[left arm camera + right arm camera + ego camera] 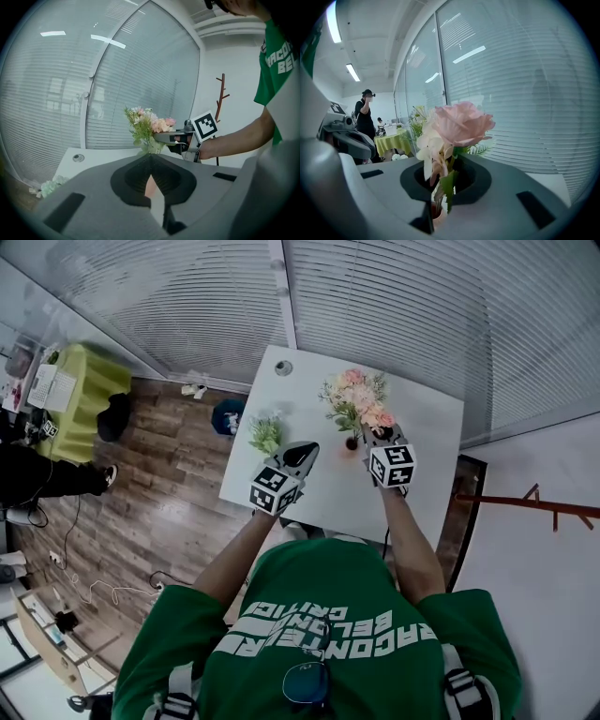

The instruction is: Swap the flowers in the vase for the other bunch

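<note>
**Right gripper (pixel 369 439) clamped on the pink bouquet (pixel 357 399) stems; left gripper (pixel 302 454) closed, empty.**

The bouquet stands upright in the small vase (pixel 351 442) on the white table (pixel 422 427), gripped just above the vase mouth. Judged light, with thin springy stems and soft, crushable blooms, so the bundled stems are the correct hold. The vase looks small and may tip or lift with them. The green bunch (pixel 266 434) lies just beside the left gripper.

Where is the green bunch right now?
In the head view, the green bunch lies on the white table, on its left side, just beyond the left gripper and left of the pink bouquet.
</note>
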Demonstrator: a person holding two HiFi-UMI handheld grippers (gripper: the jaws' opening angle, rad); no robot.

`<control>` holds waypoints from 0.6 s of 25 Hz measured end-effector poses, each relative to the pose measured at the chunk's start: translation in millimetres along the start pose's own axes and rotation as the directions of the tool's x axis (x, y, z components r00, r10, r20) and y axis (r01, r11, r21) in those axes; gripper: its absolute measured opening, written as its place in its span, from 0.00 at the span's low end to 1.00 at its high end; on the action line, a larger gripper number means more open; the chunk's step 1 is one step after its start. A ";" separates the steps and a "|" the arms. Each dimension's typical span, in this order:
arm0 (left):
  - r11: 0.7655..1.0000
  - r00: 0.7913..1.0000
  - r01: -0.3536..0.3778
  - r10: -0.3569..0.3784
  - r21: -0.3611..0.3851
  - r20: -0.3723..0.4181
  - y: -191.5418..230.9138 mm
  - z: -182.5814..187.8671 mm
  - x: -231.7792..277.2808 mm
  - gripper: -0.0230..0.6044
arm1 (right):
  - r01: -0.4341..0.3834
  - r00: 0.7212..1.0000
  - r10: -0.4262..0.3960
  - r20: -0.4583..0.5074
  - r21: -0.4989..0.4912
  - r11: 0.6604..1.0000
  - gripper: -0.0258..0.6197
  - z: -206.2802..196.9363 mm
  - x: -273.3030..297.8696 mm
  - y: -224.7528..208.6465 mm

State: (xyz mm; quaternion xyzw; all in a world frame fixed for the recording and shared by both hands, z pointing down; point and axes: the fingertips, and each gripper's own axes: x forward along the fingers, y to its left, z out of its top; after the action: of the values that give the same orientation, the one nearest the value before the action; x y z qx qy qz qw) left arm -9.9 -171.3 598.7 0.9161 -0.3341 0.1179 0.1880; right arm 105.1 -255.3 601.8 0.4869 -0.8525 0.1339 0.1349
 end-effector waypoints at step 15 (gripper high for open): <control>1.000 1.000 0.021 -0.021 0.003 0.007 4.6 3.8 -7.2 0.05 | 0.024 0.998 -0.023 -0.061 0.012 1.000 0.10 -21.6 3.5 10.2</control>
State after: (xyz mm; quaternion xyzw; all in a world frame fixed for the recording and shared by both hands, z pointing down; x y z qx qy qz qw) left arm -18.0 -172.1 594.0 0.9201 -0.3251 0.1132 0.1867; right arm 96.7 -245.3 622.1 0.4935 -0.8414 0.1524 0.1592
